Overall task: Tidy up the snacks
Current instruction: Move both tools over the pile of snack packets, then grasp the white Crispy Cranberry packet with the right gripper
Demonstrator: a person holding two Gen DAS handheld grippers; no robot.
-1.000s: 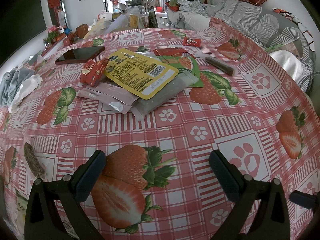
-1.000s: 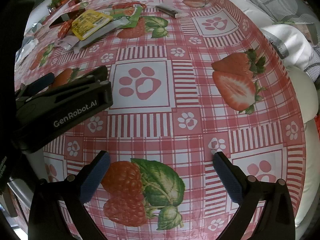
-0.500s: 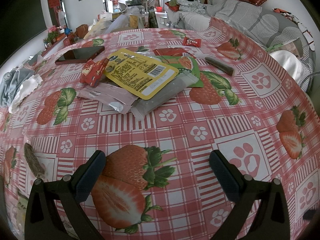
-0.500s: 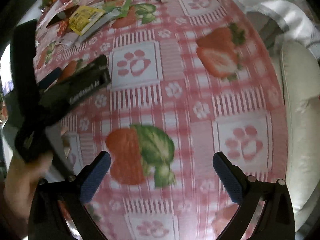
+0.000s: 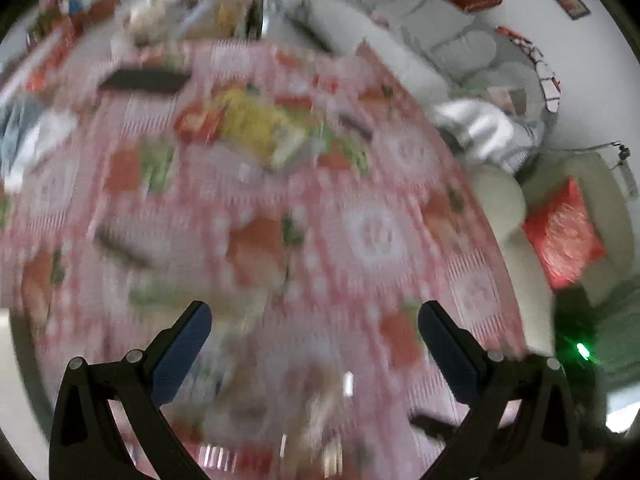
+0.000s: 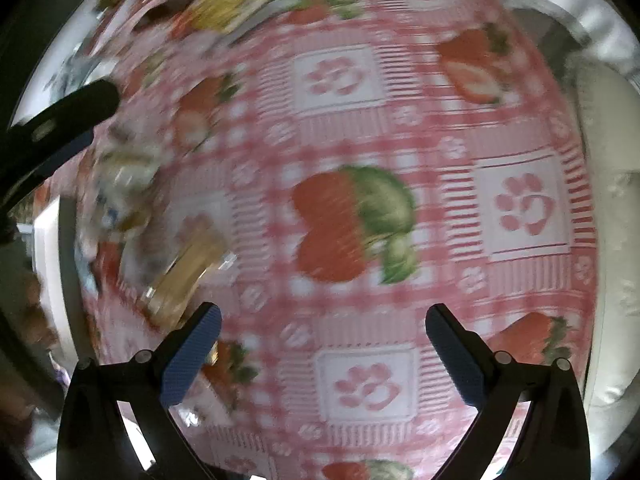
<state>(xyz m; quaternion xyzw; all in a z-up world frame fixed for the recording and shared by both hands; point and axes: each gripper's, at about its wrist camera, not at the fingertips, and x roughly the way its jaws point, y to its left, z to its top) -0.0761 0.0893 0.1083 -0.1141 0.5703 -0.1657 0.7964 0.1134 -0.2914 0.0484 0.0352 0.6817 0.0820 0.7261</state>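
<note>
Both views are motion-blurred. A pile of snack packets with a yellow packet (image 5: 260, 128) on top lies at the far middle of the strawberry-print tablecloth (image 5: 360, 232); it also shows in the right wrist view (image 6: 232, 12) at the top left. My left gripper (image 5: 314, 320) is open and empty, high above the near part of the table. My right gripper (image 6: 322, 324) is open and empty above the table. A clear-wrapped snack (image 6: 188, 268) lies just beyond its left finger. The left gripper's black body (image 6: 56, 120) shows at the left edge.
A dark phone (image 5: 144, 80) lies at the far left of the table. A dark stick snack (image 5: 120, 248) lies left of middle. A sofa with grey bedding (image 5: 460, 60) and a red cushion (image 5: 564, 232) stand to the right. More blurred packets (image 5: 312, 420) lie near the front edge.
Both grippers have pulled back and risen quickly, so more of the table shows. The left view has swung right towards the sofa. Both stay open and empty.
</note>
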